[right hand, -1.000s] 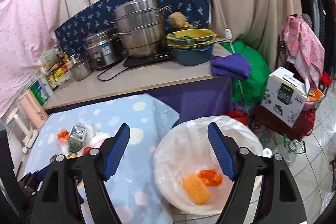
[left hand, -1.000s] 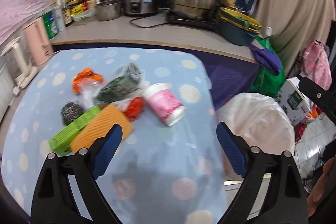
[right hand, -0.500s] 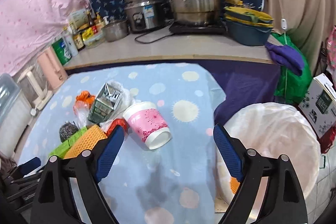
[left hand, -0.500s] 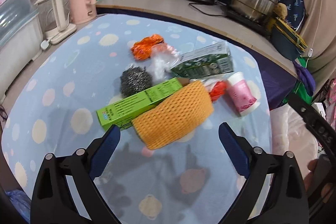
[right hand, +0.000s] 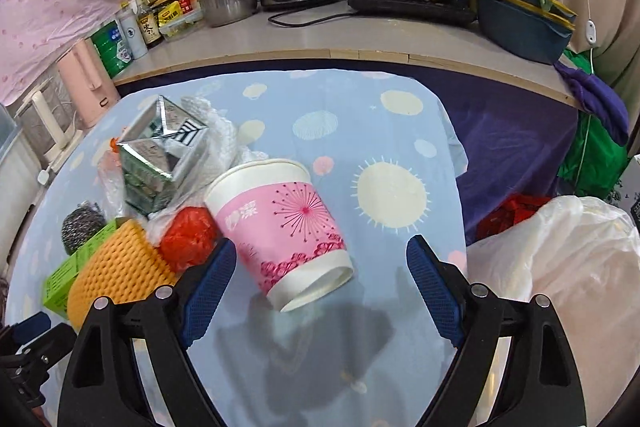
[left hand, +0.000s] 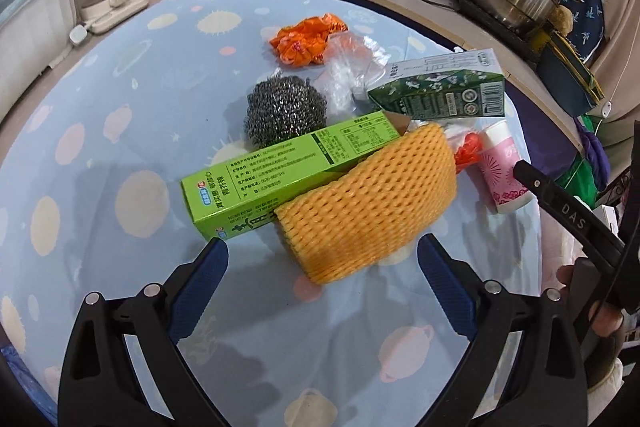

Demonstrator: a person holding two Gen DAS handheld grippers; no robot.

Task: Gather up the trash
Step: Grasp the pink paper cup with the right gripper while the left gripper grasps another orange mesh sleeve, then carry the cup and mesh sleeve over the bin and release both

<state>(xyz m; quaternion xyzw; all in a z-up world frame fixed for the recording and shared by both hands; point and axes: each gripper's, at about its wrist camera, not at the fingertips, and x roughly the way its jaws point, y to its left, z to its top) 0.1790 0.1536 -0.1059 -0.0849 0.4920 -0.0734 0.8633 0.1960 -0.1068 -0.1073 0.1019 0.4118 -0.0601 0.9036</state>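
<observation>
Trash heaped on the blue spotted tablecloth (left hand: 100, 99), all read from the orange foam fruit net (left hand: 368, 203) at the near edge of the pile. Left gripper (left hand: 322, 269) spread wide, empty, hovering just short of the net; green carton (left hand: 288, 163) touching its far side, steel scourer (left hand: 285, 111) beyond that. Right gripper (right hand: 316, 273) likewise spread and empty, straddling the tipped pink paper cup (right hand: 282, 231) lying right of the net, red plastic wad (right hand: 188, 241) between them. White bag-lined bin (right hand: 560, 259) off the table edge, farther right. Likely trouble: closing on the soft net and dragging the carton along; squeezing the cup's round wall and sending it rolling.
</observation>
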